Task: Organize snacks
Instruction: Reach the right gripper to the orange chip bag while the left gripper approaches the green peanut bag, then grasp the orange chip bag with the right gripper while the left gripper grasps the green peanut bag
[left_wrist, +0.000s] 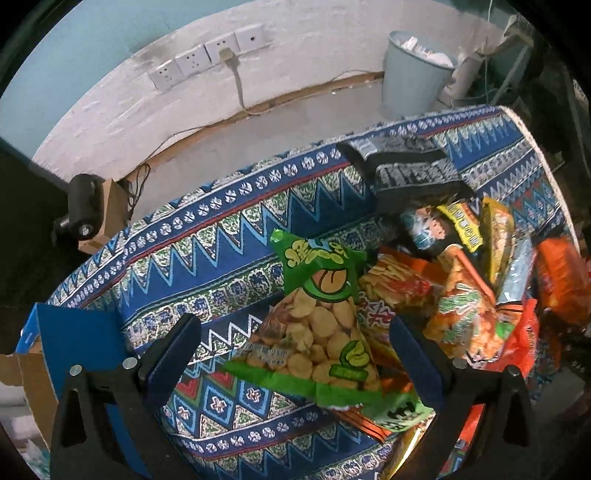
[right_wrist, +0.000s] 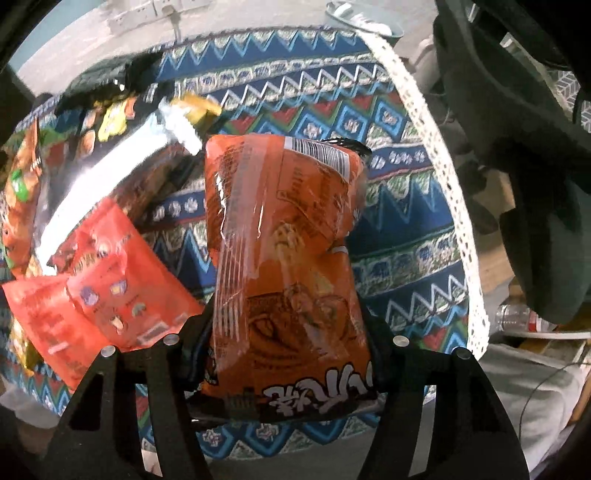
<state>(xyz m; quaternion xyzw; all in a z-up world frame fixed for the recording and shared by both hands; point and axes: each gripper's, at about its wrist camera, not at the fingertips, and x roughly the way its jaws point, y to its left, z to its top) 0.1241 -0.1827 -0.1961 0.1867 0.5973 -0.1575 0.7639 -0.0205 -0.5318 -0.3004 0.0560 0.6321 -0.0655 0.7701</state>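
Left wrist view: left tool (left_wrist: 295, 347) points steeply down over a table (left_wrist: 229, 236) draped in a blue zigzag-patterned cloth, its jaws spread wide and gripping nothing. Between the two fingers, but apart from both pads, lies a green bag of round crackers (left_wrist: 317, 325), its top corner toward the wall. It rests on the near edge of a heap of snack packets (left_wrist: 472, 280) crowding the right side of the table: orange, yellow and silver wrappers overlapping one another. A black pouch (left_wrist: 406, 170) lies on the cloth beyond the heap. On the floor behind stand a pale blue bin (left_wrist: 413, 74) and a white wall with a row of sockets (left_wrist: 207, 59). A blue cardboard box (left_wrist: 55, 332) sits at the table's left edge. Right wrist view: right tool (right_wrist: 288, 350) also points down, its fingers clenched on an orange snack packet (right_wrist: 284, 236), barcode end farthest from the camera, printed end nearest. The packet hangs over the patterned cloth. To the left lies a red packet (right_wrist: 99, 291) with other wrappers; a white lace trim (right_wrist: 443, 177) edges the table on the right.
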